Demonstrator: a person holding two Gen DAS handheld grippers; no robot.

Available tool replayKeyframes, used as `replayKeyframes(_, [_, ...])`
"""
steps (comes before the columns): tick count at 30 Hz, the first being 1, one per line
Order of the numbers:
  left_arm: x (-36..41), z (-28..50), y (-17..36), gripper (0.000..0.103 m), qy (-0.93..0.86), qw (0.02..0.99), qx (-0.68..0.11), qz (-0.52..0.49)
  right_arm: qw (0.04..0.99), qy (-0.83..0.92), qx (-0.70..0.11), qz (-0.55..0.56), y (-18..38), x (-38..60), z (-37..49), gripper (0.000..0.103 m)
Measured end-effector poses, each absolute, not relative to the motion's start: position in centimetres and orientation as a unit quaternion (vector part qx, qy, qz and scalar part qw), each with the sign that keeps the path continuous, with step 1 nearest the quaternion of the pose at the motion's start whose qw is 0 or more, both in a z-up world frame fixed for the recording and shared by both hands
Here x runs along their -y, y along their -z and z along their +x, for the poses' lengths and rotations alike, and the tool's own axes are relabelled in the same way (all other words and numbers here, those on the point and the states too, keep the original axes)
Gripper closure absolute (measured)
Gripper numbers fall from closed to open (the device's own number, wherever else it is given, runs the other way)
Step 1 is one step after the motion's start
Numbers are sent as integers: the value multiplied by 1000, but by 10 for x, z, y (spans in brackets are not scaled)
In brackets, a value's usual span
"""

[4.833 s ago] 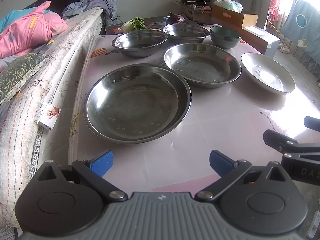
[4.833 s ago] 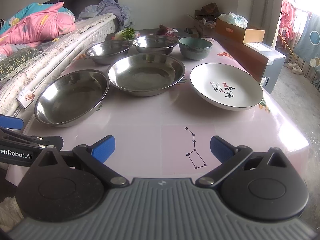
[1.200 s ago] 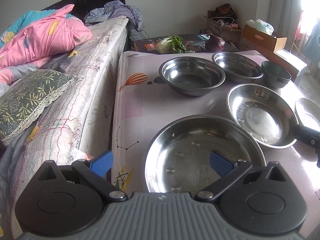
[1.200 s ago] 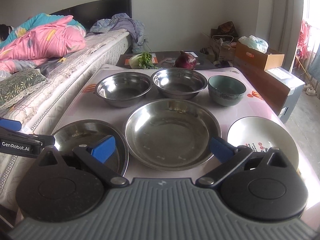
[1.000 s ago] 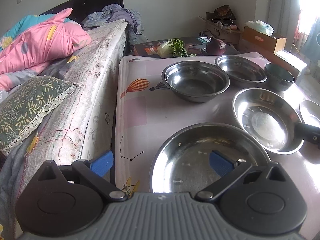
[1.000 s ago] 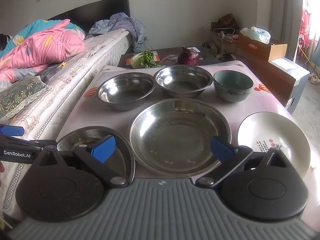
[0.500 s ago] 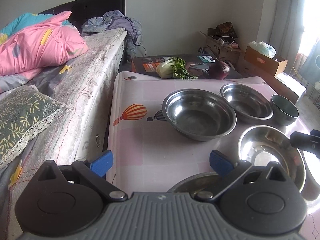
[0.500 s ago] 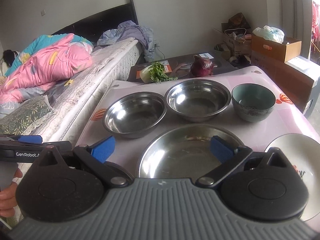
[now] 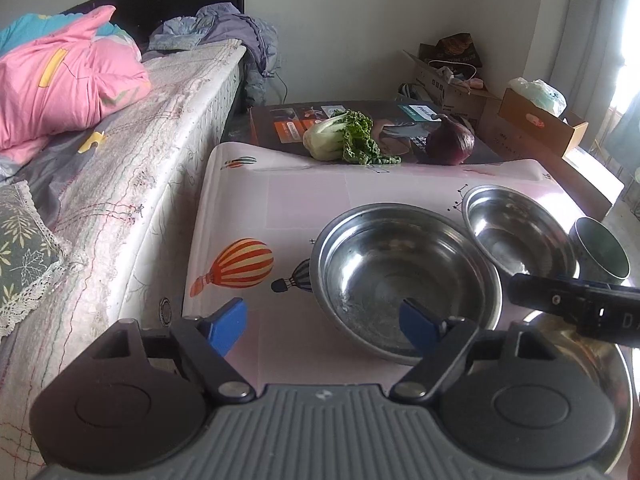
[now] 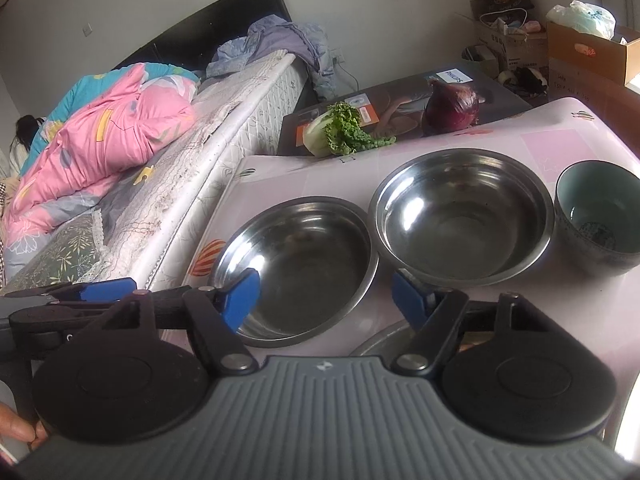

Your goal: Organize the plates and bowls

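Note:
Two steel bowls stand side by side on the pink table: the left steel bowl point(image 9: 404, 276) point(image 10: 296, 264) and the right steel bowl point(image 9: 520, 236) point(image 10: 460, 216). A dark green ceramic bowl point(image 10: 600, 216) point(image 9: 600, 256) stands to their right. My left gripper point(image 9: 324, 324) is open and empty, its right finger over the left bowl's near rim. My right gripper point(image 10: 326, 292) is open and empty, just before the two steel bowls. A steel plate's rim point(image 10: 384, 344) point(image 9: 600, 364) shows under it.
A bed point(image 9: 120, 184) with a pink quilt point(image 10: 108, 132) runs along the table's left edge. Beyond the table's far edge a dark board holds a cabbage point(image 9: 340, 136) and a red onion point(image 9: 450, 142). Cardboard boxes point(image 10: 588, 52) stand at the back right.
Both grippers have moved forward over the table towards the far bowls. The large steel plates and the white plate have slid out of view below. Both grippers stay open.

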State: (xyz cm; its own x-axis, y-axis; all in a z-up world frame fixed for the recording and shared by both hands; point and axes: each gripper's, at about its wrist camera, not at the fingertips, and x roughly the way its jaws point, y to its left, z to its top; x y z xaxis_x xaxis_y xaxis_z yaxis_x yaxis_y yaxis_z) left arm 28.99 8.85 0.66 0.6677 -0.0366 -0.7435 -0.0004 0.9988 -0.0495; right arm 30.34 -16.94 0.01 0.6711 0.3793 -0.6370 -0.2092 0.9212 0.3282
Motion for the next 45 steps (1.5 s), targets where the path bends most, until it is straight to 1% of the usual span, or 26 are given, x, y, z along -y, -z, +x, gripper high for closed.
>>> replayKeyframes(1, [-89,294,-5,28,9,911,-411,-25,904,-160,-379,115,6,168,310,40])
replayKeyframes(2, [-88,298,-2,29,7,909,-416,-25,902,-158,-384,115,10,167,315,46])
replayKeyframes(5, [-85,309,6,37,4,903,-429,-19,896,-154,-398,119,22,167,329,54])
replayKeyframes(6, [-85,312,8,43,2,900,-435,-18,895,-154,-402,118,24,166,332,56])
replayKeyframes(8, [-83,316,12,52,-3,896,-444,-13,893,-157,-407,113,29,164,338,64])
replayKeyframes(9, [-83,317,14,59,-6,894,-447,-10,892,-157,-409,110,31,163,340,67])
replayKeyframes(10, [-83,320,16,65,-10,892,-453,-6,891,-158,-412,107,33,162,341,73])
replayKeyframes(12, [-84,320,20,67,-11,890,-456,-6,890,-159,-415,101,36,160,344,77])
replayKeyframes(14, [-85,319,20,67,-14,890,-455,-2,890,-159,-415,97,37,159,346,83])
replayKeyframes(17, [-88,315,20,68,-20,889,-457,3,887,-167,-420,98,39,157,347,90])
replayKeyframes(19, [-93,312,20,68,-22,887,-461,1,884,-174,-424,94,39,154,345,91])
replayKeyframes(26, [-112,295,22,68,-33,881,-472,-15,877,-205,-428,67,37,135,334,91])
replayKeyframes(29, [-119,293,19,59,-41,881,-470,-22,878,-212,-425,58,34,130,333,91])
replayKeyframes(30, [-119,293,18,52,-41,882,-469,-22,879,-210,-424,59,33,130,334,90])
replayKeyframes(31, [-120,294,18,48,-42,883,-467,-20,879,-208,-424,61,32,130,337,89])
replayKeyframes(36, [-117,307,21,46,-49,880,-471,-11,880,-204,-423,64,31,128,348,89])
replayKeyframes(38, [-117,313,25,47,-55,878,-475,-9,881,-202,-423,57,33,125,351,89])
replayKeyframes(41, [-119,317,29,56,-54,873,-483,-22,883,-201,-422,48,35,120,352,91])
replayKeyframes(43, [-121,317,30,71,-47,871,-489,-36,882,-206,-422,47,35,120,351,91])
replayKeyframes(45, [-122,314,29,75,-43,869,-490,-44,882,-210,-421,44,34,120,351,91])
